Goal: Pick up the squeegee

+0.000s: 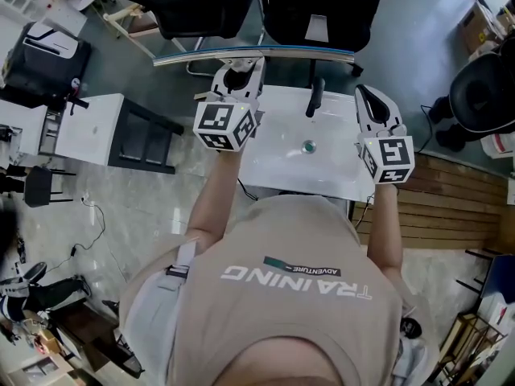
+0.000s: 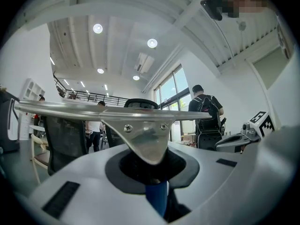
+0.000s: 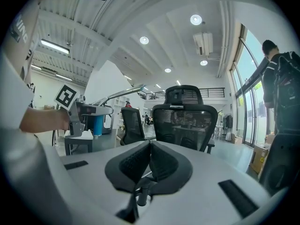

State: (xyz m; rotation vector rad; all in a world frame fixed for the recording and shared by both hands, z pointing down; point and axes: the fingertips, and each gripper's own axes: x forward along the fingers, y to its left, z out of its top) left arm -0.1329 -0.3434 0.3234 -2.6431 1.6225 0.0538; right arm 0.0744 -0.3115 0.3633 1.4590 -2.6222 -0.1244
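Note:
The squeegee has a long metal blade (image 1: 253, 55) and a blue handle (image 2: 157, 197). My left gripper (image 1: 235, 77) is shut on that handle and holds the squeegee level above the far edge of the white table (image 1: 322, 171). In the left gripper view the blade (image 2: 117, 110) spans the picture just ahead of the left gripper (image 2: 152, 165). My right gripper (image 1: 375, 107) hovers over the table's right side, and in its own view the right gripper (image 3: 150, 162) is shut, pads together, with nothing between them. The right gripper view shows the left gripper (image 3: 86, 112) at its left.
A black handle-like object (image 1: 315, 96) and a small round thing (image 1: 308, 146) lie on the table. Black office chairs (image 1: 322, 6) stand beyond it. A white cabinet (image 1: 88, 127) is at the left, wooden slats (image 1: 459, 199) at the right. A person with a backpack (image 2: 206, 116) stands further off.

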